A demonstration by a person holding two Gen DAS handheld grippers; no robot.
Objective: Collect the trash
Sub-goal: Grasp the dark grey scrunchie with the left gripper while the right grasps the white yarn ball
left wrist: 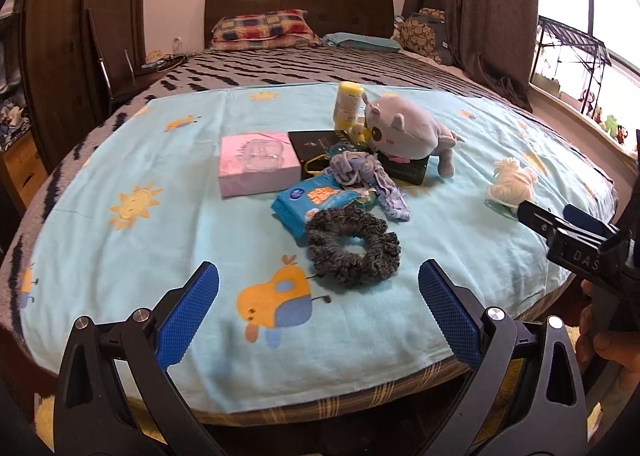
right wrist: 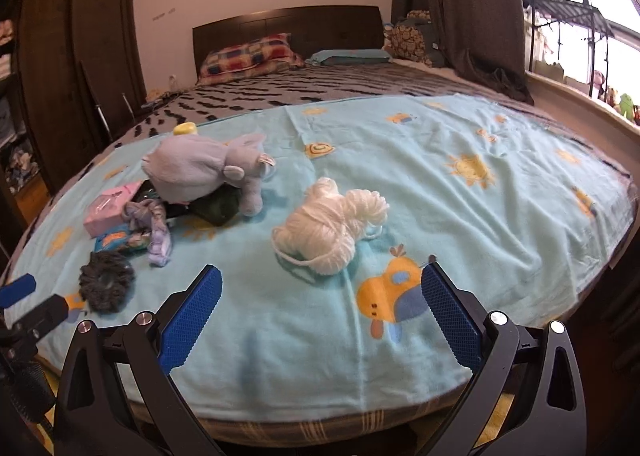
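A bedroom, and we're looking down a bed [left wrist: 280, 68] with a dark headboard, its near end covered by a light blue blanket [left wrist: 160, 240] printed with suns and yellow birds.

From the left wrist view, our left claw [left wrist: 319, 298] hangs above the blanket's near edge, blue pads spread wide with nothing between them. Just beyond it lies a grey scrunchie [left wrist: 354, 248], touching a blue wet-wipe pack [left wrist: 310, 200]. Behind those we've got a pink box [left wrist: 258, 164], a knotted lilac cloth [left wrist: 368, 174], a dark box [left wrist: 320, 144] with a grey plush toy [left wrist: 412, 130] lying across it, and a yellow-capped bottle [left wrist: 349, 104] standing upright at the back. Off to the right, apart from the pile, sits a white yarn bundle [left wrist: 510, 182], and the right claw's tip pokes in just beside it; a hand [left wrist: 612, 340] grips its handle.

Over to the right wrist view: our right claw [right wrist: 321, 295] is also wide and holding nothing, lined up with the white yarn bundle [right wrist: 332, 224] just ahead on the blanket [right wrist: 480, 216]. The plush toy [right wrist: 204, 172], pink box [right wrist: 106, 212], lilac cloth [right wrist: 154, 226] and scrunchie [right wrist: 106, 280] cluster to the left, where the left claw's fingers edge into frame.
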